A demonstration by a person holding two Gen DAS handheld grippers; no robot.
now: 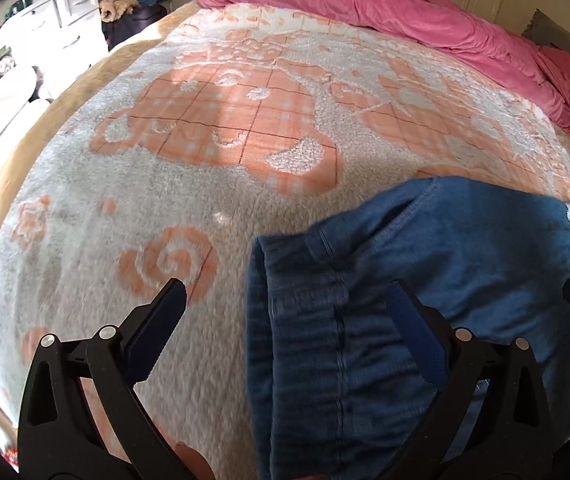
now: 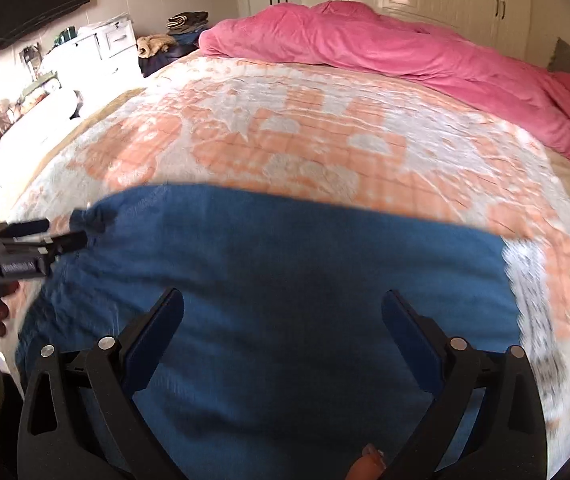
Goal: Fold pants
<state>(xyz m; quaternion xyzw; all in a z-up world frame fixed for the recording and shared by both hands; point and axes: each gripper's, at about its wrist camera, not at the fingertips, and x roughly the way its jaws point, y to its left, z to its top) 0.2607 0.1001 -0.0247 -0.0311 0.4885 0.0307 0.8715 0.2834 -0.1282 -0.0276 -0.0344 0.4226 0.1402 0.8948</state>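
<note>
At the bed's near edge, the folded blue jeans [image 1: 425, 300] lie between folds, both the left hand-held gripper [image 1: 289, 320] and right hand-held gripper [image 2: 283, 320] wide and empty; next comes regrasping an end.

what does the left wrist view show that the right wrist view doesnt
Only the left wrist view shows the blue denim pants' folded edge with its stitched seam, and an orange spiral on the fleece blanket. Only the right wrist view shows the black wall television and the left tool from outside. Both share the pink quilt, the white drawers and open tools over the pants.
</note>
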